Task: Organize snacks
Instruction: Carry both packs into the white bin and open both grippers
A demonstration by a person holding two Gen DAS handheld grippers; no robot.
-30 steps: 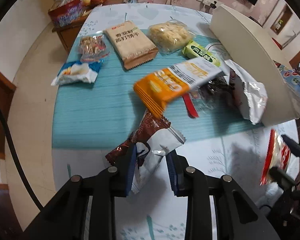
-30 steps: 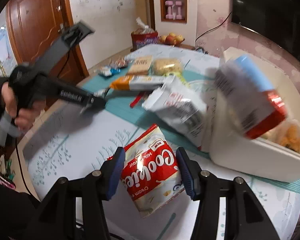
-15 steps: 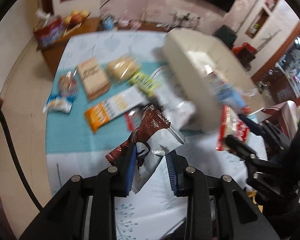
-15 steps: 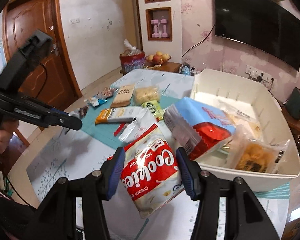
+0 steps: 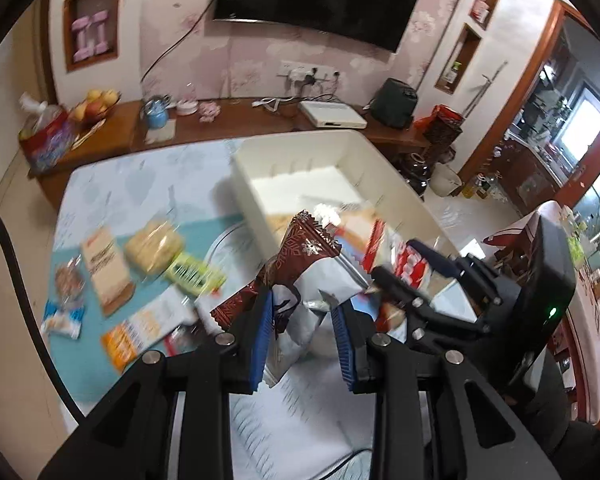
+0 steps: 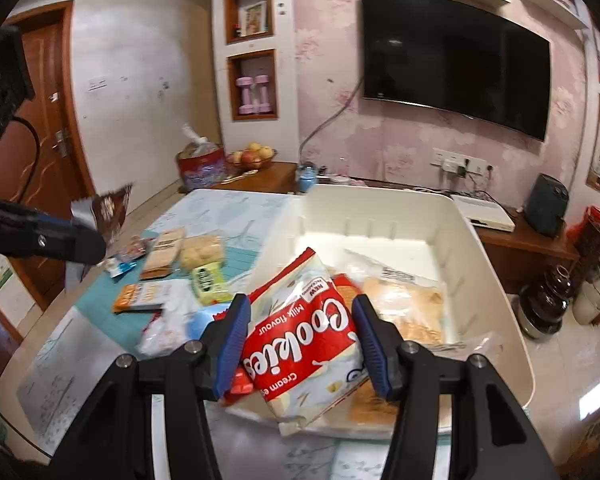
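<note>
My left gripper (image 5: 302, 316) is shut on a brown and silver snack packet (image 5: 304, 246), held up in the air just short of the white bin (image 5: 300, 168). My right gripper (image 6: 300, 318) is shut on a red and white "Cookies" bag (image 6: 300, 336), held over the near end of the bin (image 6: 484, 236). Other packets (image 6: 404, 300) lie inside the bin. The right gripper with its bag (image 5: 410, 266) shows at the right of the left wrist view. The left gripper (image 6: 66, 240) with the brown packet (image 6: 110, 210) shows at the left of the right wrist view.
On the teal mat (image 6: 100, 300) lie an orange packet (image 6: 140, 296), a green packet (image 6: 208, 278), a tan biscuit pack (image 6: 164, 252), a yellow pack (image 6: 202, 250) and small sweets. A sideboard (image 6: 276, 176) with fruit, a kettle and a television stands behind the table.
Both grippers have lifted their packets off the table and carried them towards the bin. The cookies bag now hangs over the bin's near end. Both grips are unchanged.
</note>
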